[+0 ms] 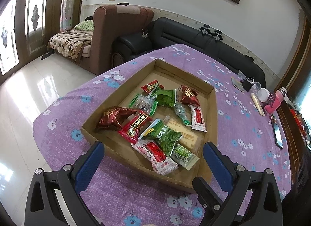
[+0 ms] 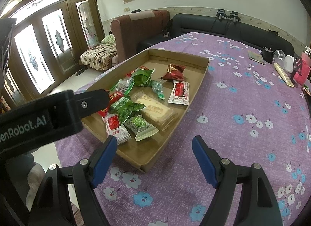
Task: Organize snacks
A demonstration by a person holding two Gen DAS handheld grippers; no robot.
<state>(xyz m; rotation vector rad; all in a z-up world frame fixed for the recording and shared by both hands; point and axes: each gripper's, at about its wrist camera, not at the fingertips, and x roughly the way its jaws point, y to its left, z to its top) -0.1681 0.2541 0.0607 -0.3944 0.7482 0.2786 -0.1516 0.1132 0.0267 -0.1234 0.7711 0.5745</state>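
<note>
Cardboard tray [image 1: 212,113] holds snack packets [image 1: 165,136], perhaps twelve

The right gripper [image 2: 154,151] hangs above the purple flowered cloth [image 2: 233,109] that covers the desk, its 2 blue-padded fingers [image 2: 103,160] spread wide with nothing between them. Just beyond the left finger lies the near corner of a shallow cardboard tray [image 2: 198,82]. Inside it snack packets are scattered: a green pea bag [image 2: 126,108], a pale green-and-cream packet [image 2: 141,126], a red-and-white sachet [image 2: 115,128] near the front, another red-and-white sachet [image 2: 179,92] farther right, a dark red bag [image 2: 175,72] toward the back, and a flat clear-wrapped biscuit pack [image 2: 155,112]. The left gripper [image 2: 58,109], black, reaches in from the left over the tray's near left side.
</note>
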